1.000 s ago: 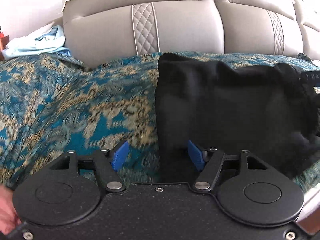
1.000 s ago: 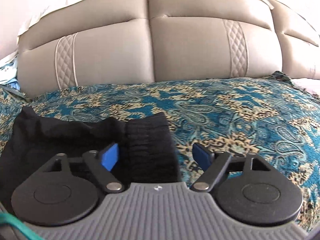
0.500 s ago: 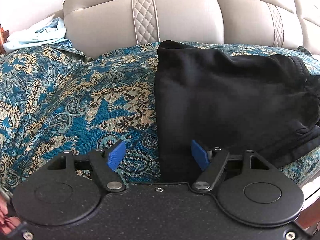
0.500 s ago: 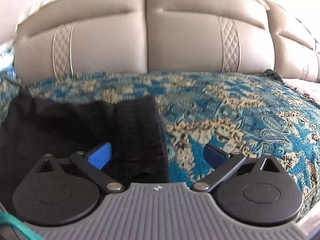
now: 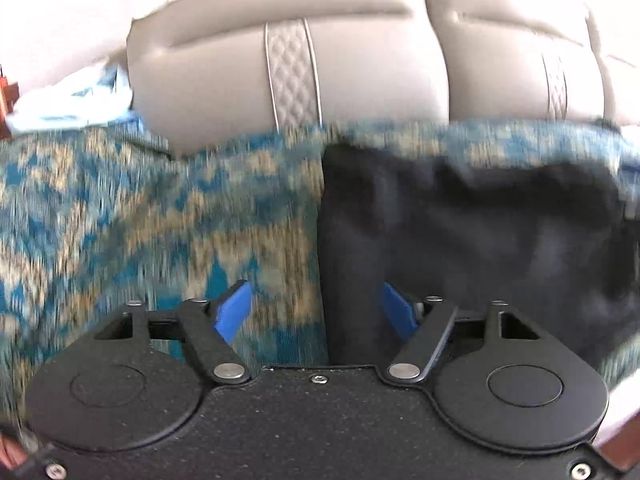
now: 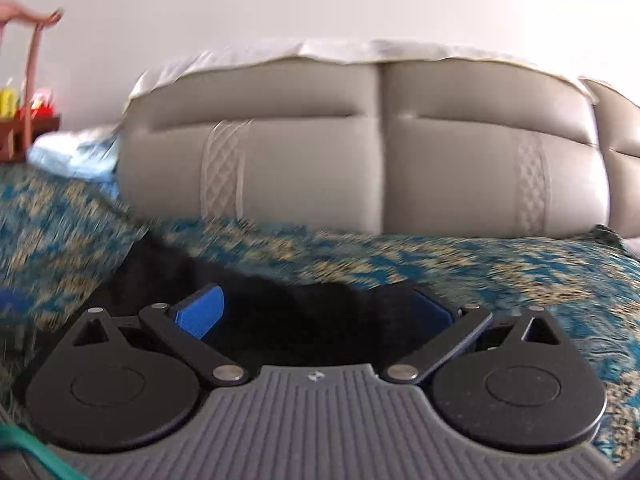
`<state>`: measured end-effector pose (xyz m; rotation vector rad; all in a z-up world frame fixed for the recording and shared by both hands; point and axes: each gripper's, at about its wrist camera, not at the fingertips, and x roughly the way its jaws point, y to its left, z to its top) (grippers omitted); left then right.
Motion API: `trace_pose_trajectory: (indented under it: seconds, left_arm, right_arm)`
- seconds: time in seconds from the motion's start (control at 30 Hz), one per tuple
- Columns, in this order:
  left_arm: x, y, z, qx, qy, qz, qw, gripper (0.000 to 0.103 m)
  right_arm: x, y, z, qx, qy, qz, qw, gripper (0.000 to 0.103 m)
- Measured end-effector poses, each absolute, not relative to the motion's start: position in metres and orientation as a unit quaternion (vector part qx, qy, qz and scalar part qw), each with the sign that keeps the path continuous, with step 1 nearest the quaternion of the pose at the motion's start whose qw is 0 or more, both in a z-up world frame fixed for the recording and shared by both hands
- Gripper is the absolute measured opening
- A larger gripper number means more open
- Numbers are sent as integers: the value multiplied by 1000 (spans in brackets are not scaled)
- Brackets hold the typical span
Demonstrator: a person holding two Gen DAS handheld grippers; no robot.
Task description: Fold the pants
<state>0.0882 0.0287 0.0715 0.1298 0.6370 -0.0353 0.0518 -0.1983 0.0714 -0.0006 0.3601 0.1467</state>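
Observation:
The black pants [image 5: 472, 240] lie folded in a block on the teal and gold patterned bedspread [image 5: 140, 220]. My left gripper [image 5: 316, 312] is open and empty, with its blue pads straddling the pants' left edge. In the right wrist view the pants [image 6: 280, 312] fill the space between the blue pads. My right gripper [image 6: 320, 312] is open wide, low over the pants. Both views are blurred by motion.
A padded grey headboard [image 6: 380, 160] runs across the back of the bed. Light blue cloth [image 5: 72, 104] is heaped at the far left beside the headboard. A wooden side table [image 6: 20, 132] with small items stands at the far left.
Both grippers have tilted and pulled back; the headboard and wall now fill more of each view. The right gripper has shifted left, so the pants now lie between its pads. Both stay open.

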Motion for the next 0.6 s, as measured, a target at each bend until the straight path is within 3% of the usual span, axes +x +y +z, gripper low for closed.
trace_pose_trajectory:
  seconds: [0.07,0.33,0.6]
  left_arm:
    - [108,31,89,48,299,-30,953,39]
    - [206,8,92,53,309,-65,947,30]
    - [257,-1,39,75,338,-11,938,34]
  right_arm:
    - [58,-186,65,-19,195,85,977,99]
    - [79,-172,43,-39,266,66,961,80]
    - [76,-167,36,-75,261,66,960,80]
